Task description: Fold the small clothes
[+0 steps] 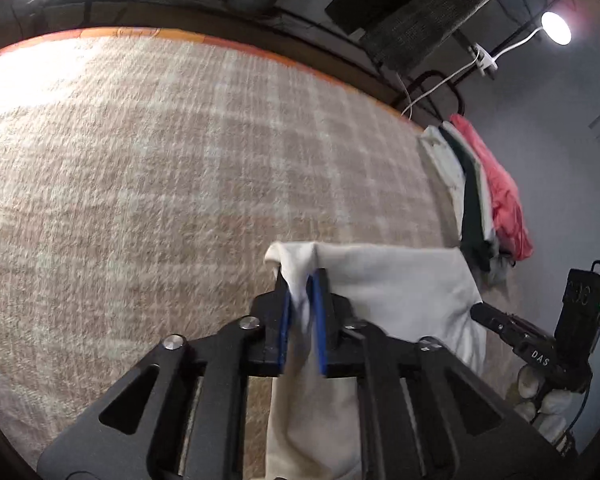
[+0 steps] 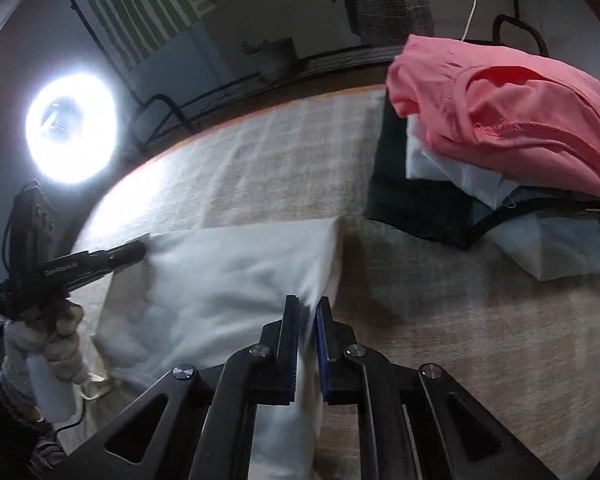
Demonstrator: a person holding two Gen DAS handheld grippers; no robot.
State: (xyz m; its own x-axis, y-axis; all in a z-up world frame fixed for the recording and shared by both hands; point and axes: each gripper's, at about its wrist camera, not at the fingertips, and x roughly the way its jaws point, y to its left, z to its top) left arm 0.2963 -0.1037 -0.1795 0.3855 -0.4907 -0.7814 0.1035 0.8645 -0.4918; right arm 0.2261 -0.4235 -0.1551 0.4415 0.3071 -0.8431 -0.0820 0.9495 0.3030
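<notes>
**2 grippers holding 1 white edge**

The left gripper (image 1: 303,280) and right gripper (image 2: 308,308) are each pinching the white cloth (image 2: 228,276) over the beige blanket (image 1: 160,160). The lifted edge is running between them, so both are equally near.

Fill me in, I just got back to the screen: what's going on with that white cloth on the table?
A person is folding a white garment on the beige checked table cover, with a handheld gripper in each gloved hand. The left gripper pinches one bunched corner of the garment between its blue pads, and the right gripper pinches the other. The cloth stretches between them, partly lifted. A pile of clothes, pink on top, sits at the table's far right edge, untouched.
</notes>
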